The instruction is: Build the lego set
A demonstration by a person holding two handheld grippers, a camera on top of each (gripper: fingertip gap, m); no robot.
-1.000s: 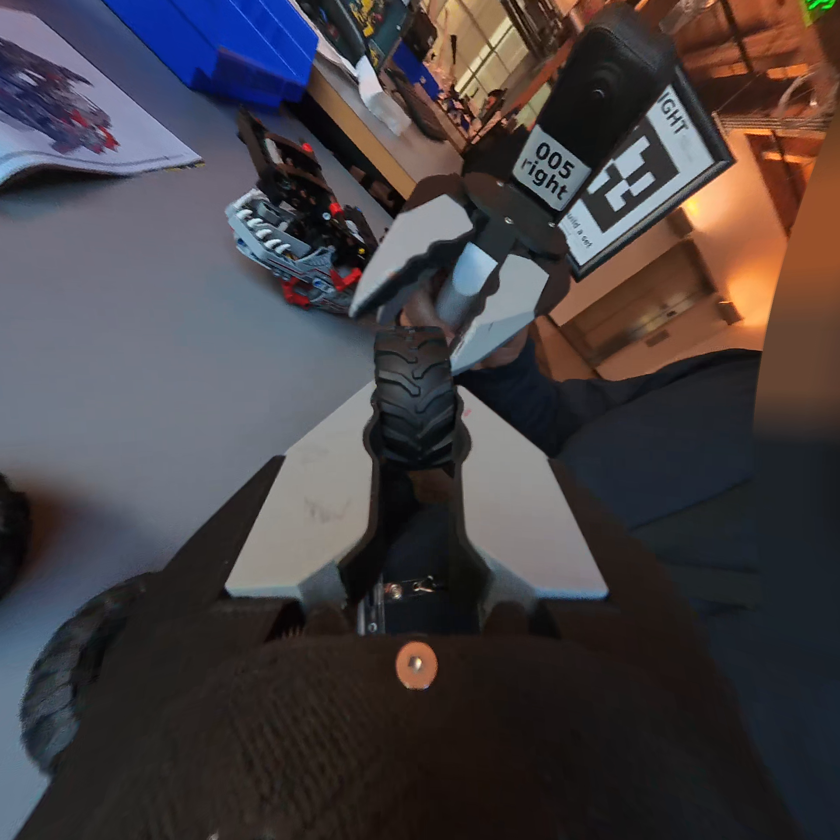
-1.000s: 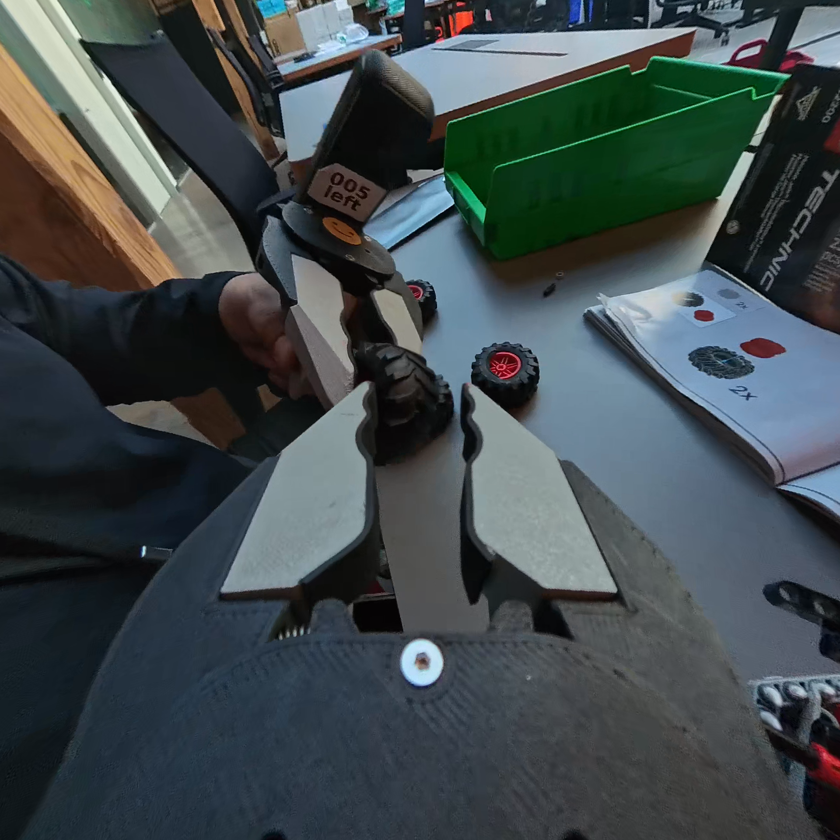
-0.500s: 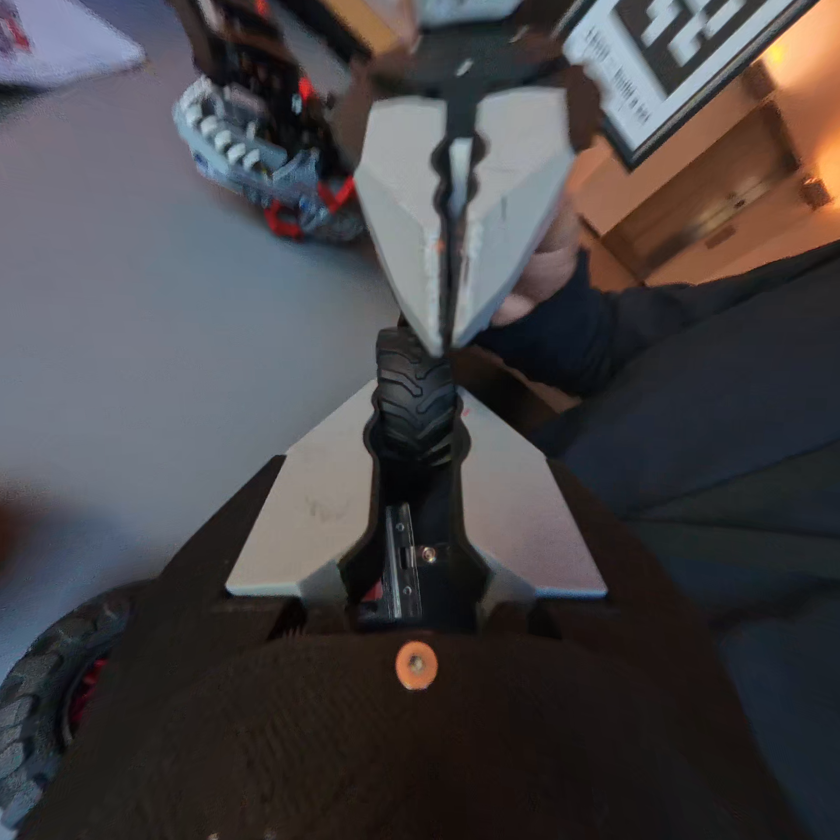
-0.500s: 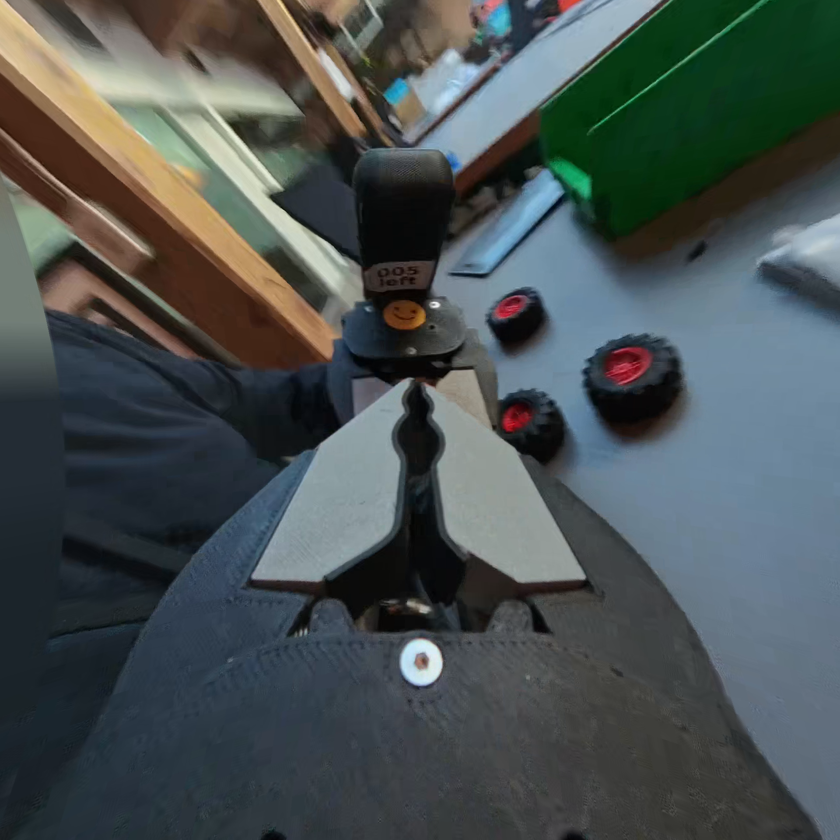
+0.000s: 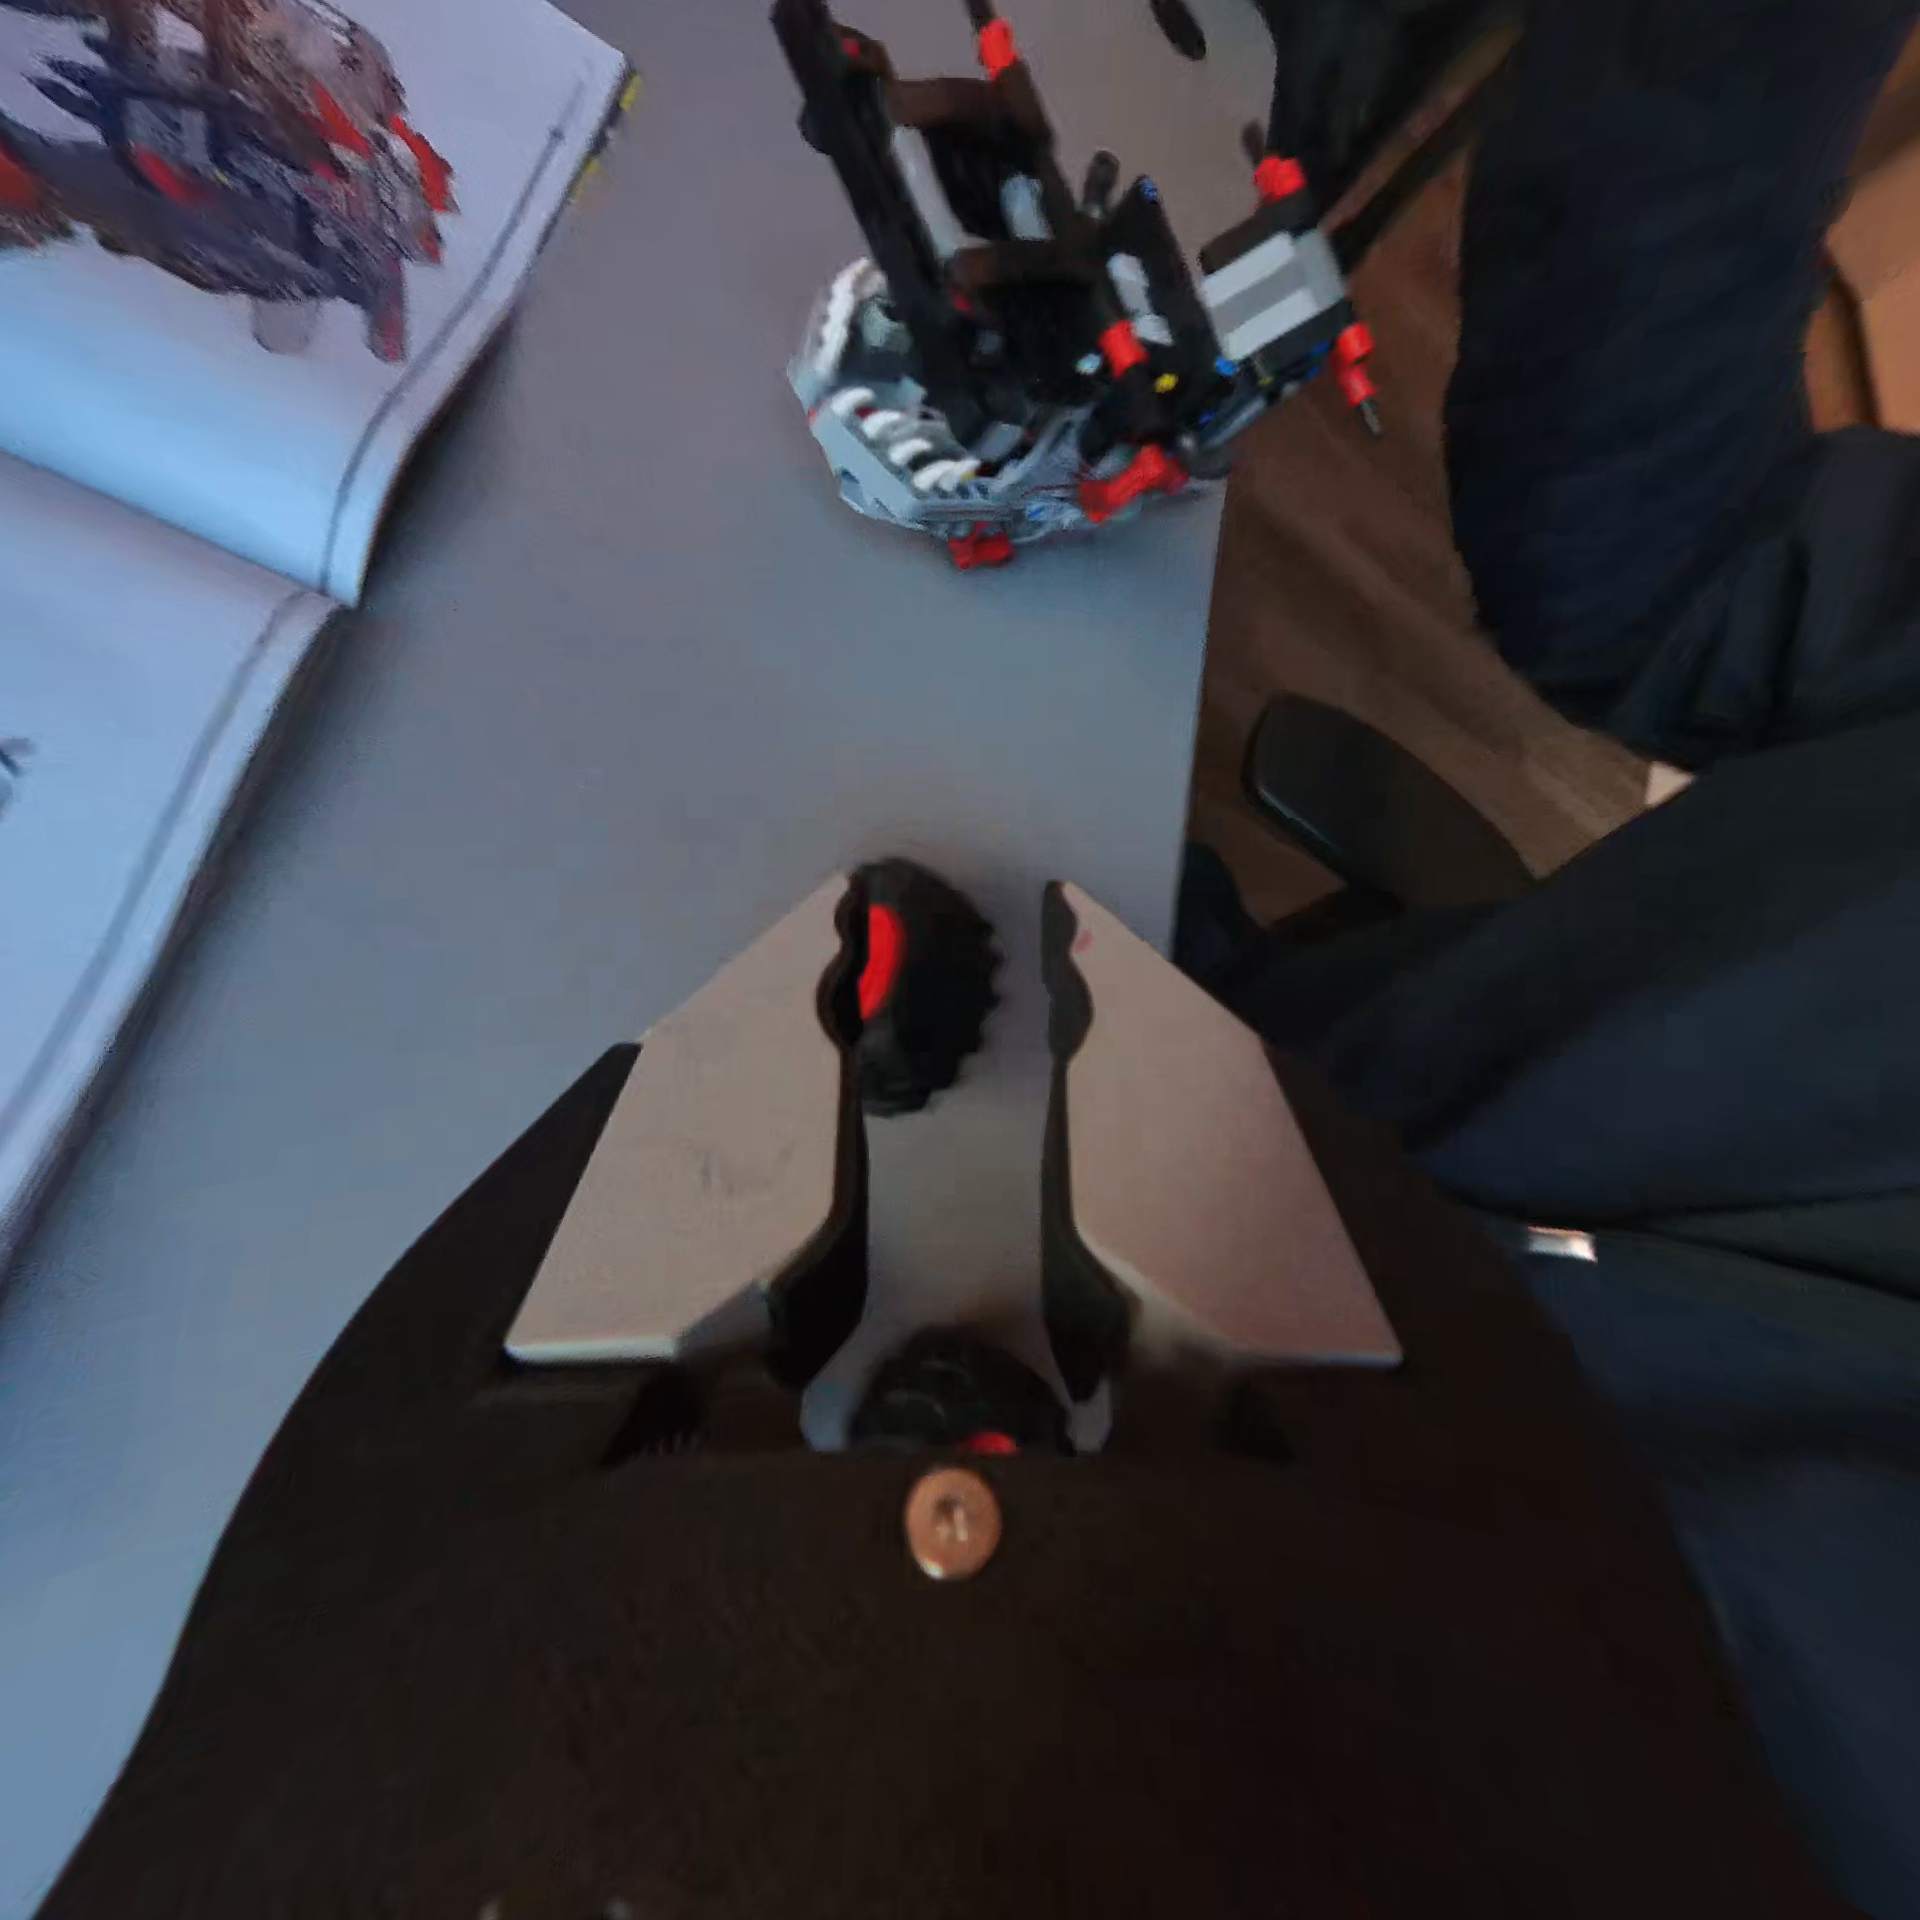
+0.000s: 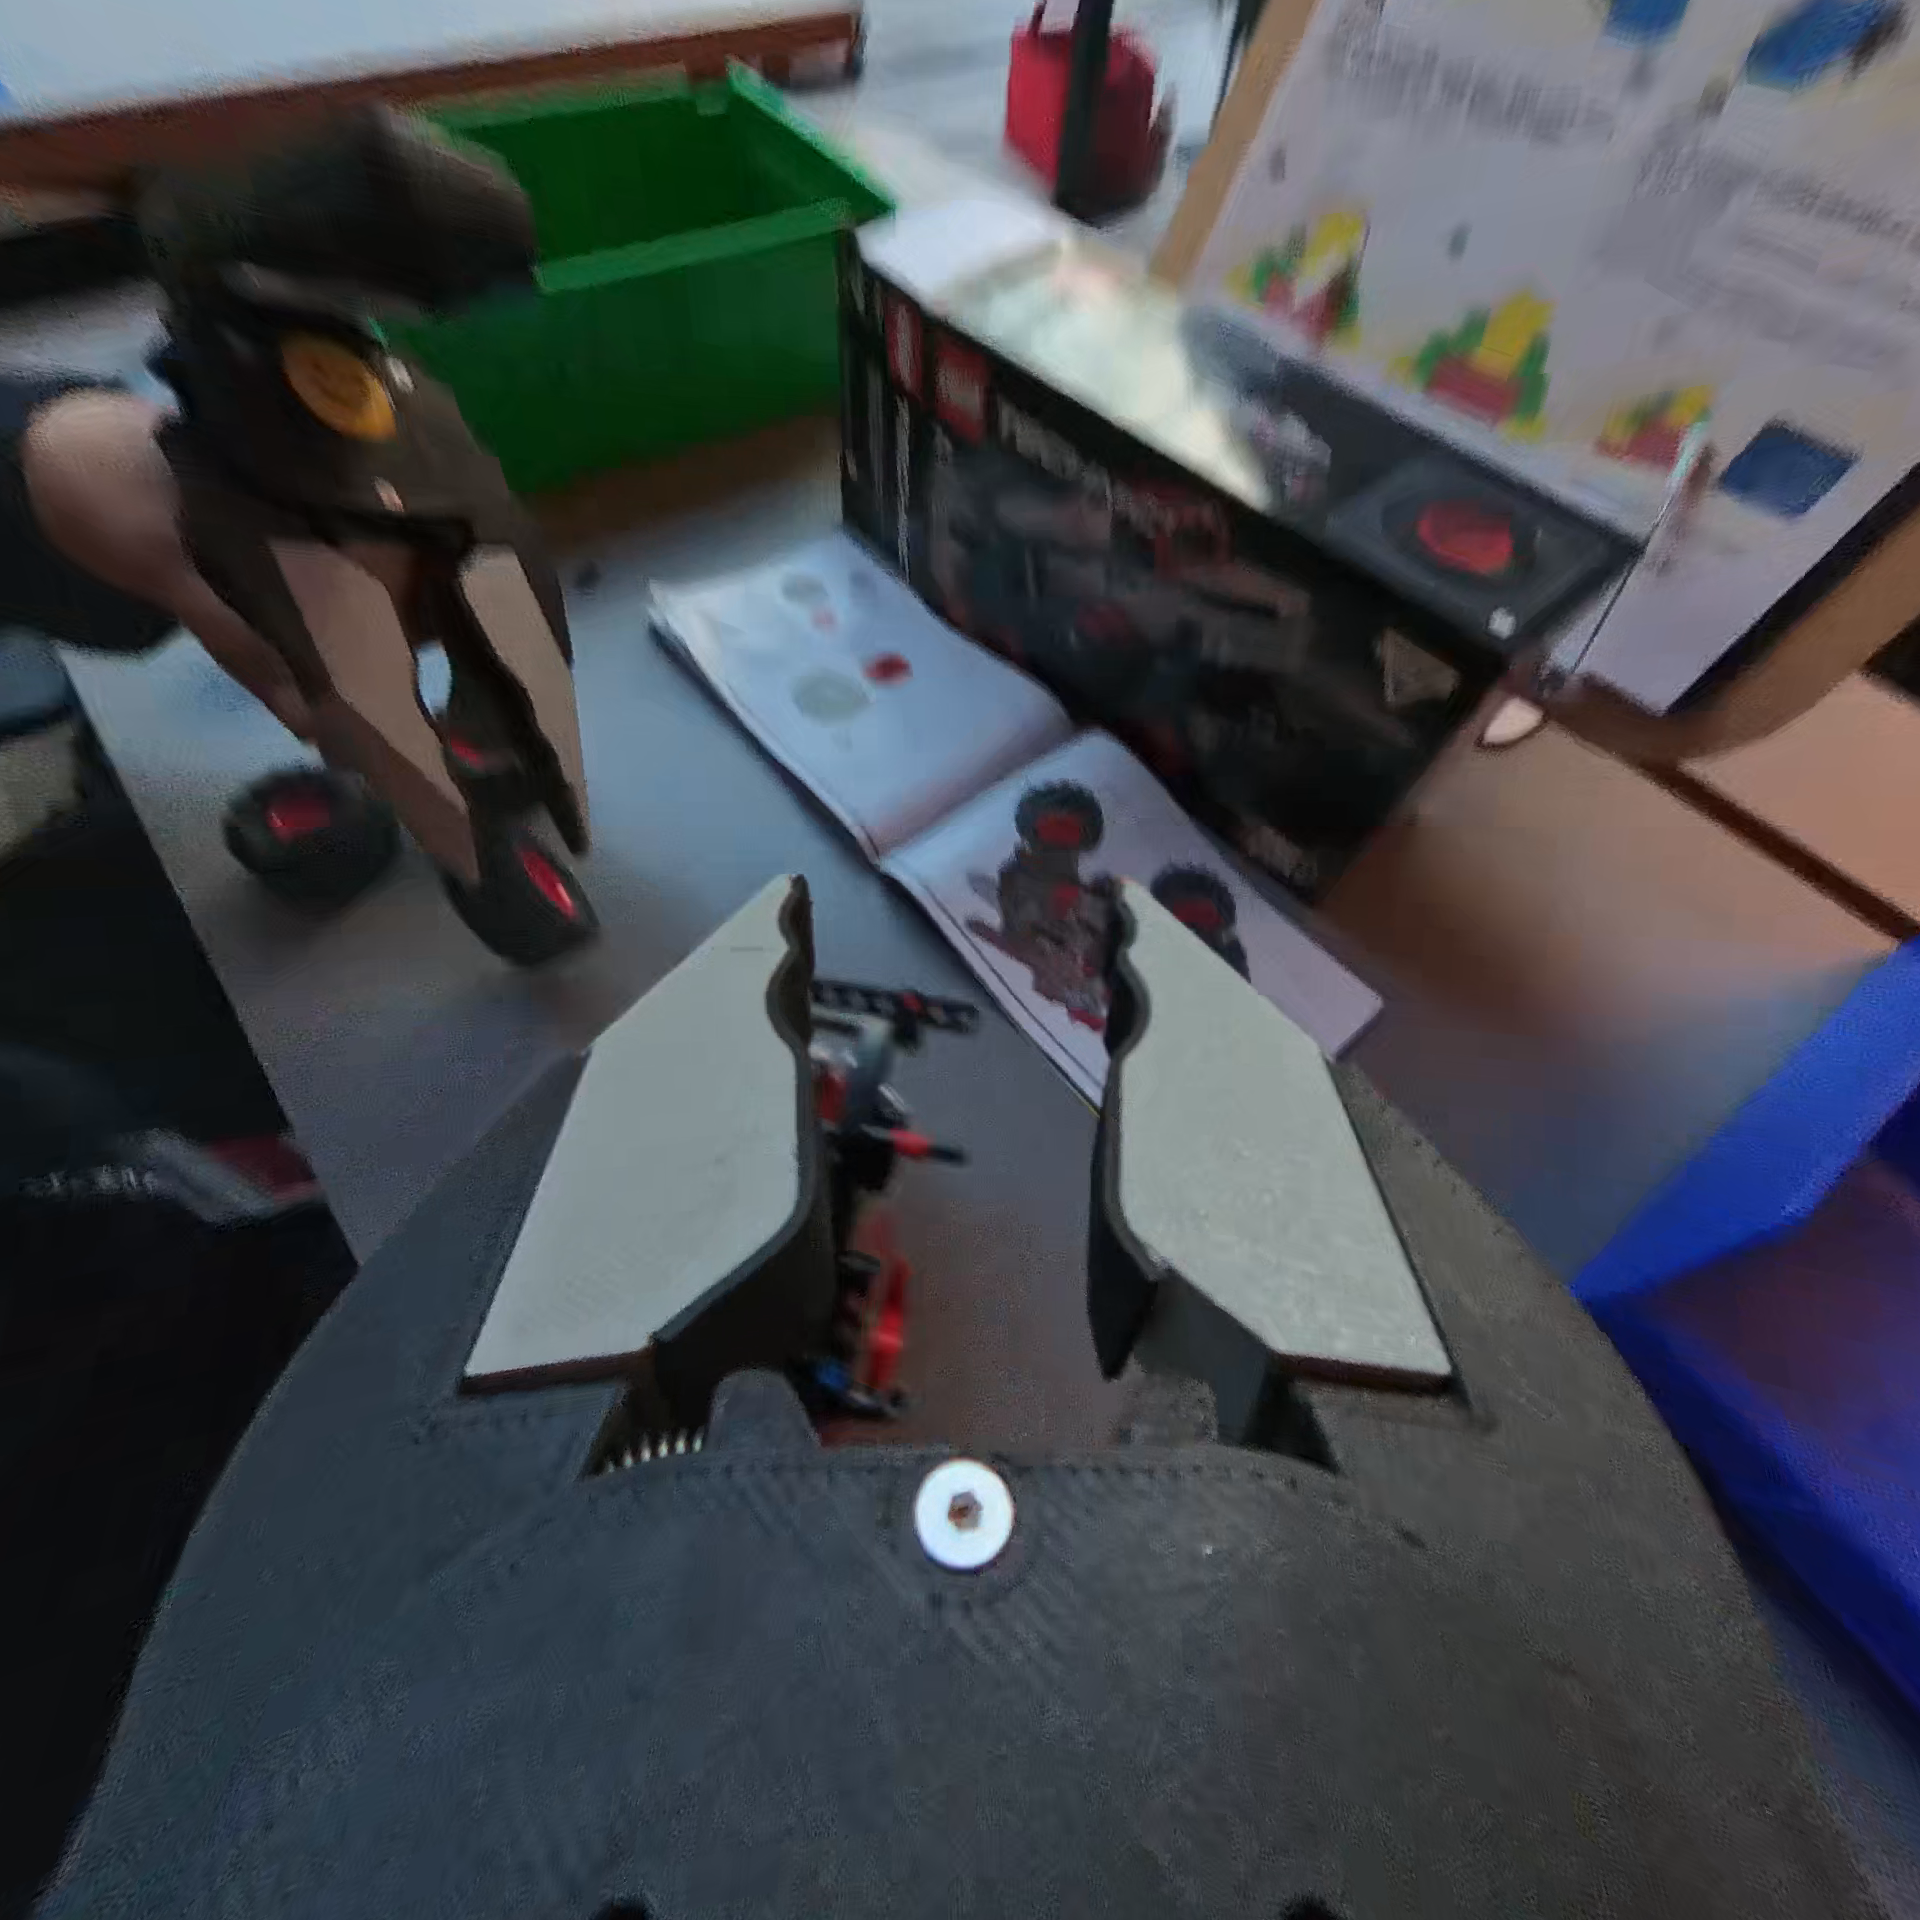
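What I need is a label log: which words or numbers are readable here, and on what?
Black box: print too blurred to read.
White poster: text lines too blurred to read.
Open booklet: only pictures show, nothing legible.

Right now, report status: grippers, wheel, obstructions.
Left gripper open, wheel unclamped between its fingers. Right gripper open above lego model. Spare wheel beside left gripper.

Grey tabletop (image 5: 644, 748), wooden floor (image 5: 1351, 623) beside it, black chair seat (image 5: 1371, 800).
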